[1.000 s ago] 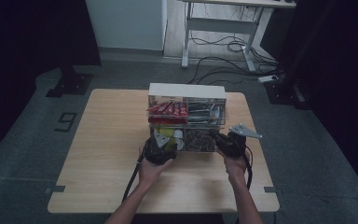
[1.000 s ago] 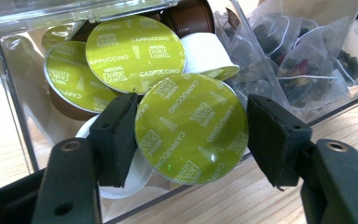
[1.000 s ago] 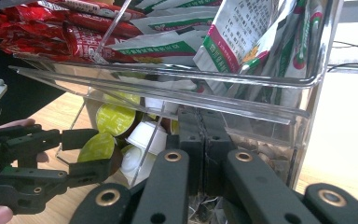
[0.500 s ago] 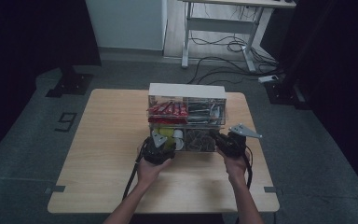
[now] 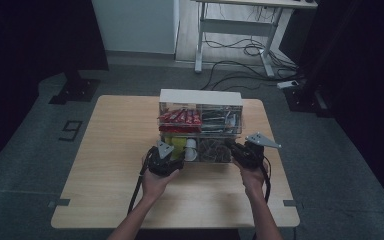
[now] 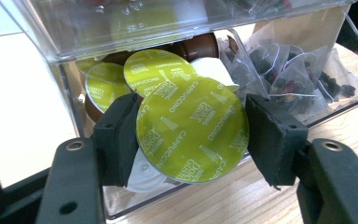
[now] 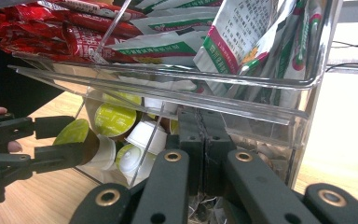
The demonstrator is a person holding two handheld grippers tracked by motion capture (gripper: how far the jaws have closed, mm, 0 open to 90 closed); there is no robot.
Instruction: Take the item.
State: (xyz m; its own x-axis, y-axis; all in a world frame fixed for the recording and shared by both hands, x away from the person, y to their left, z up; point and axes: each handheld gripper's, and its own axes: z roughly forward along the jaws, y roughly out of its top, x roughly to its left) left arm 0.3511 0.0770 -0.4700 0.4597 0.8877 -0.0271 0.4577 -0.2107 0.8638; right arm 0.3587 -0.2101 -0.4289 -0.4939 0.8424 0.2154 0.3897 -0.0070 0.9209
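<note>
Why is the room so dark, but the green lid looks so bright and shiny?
High view: dim room, black at the sides, only the table lit. Left gripper view: the camera sits close, so the green capsule looks bright and sharp, with glare on the clear drawer above it.

Two black hand-held grippers, the left gripper (image 5: 166, 156) and right gripper (image 5: 242, 150), each topped by a grey three-cornered plate and trailing a black cable, with matte black jaws faced in dark foam pads (image 6: 269, 132) and linkages pinned by brass-ringed screws, on bare, sleeveless forearms.
</note>
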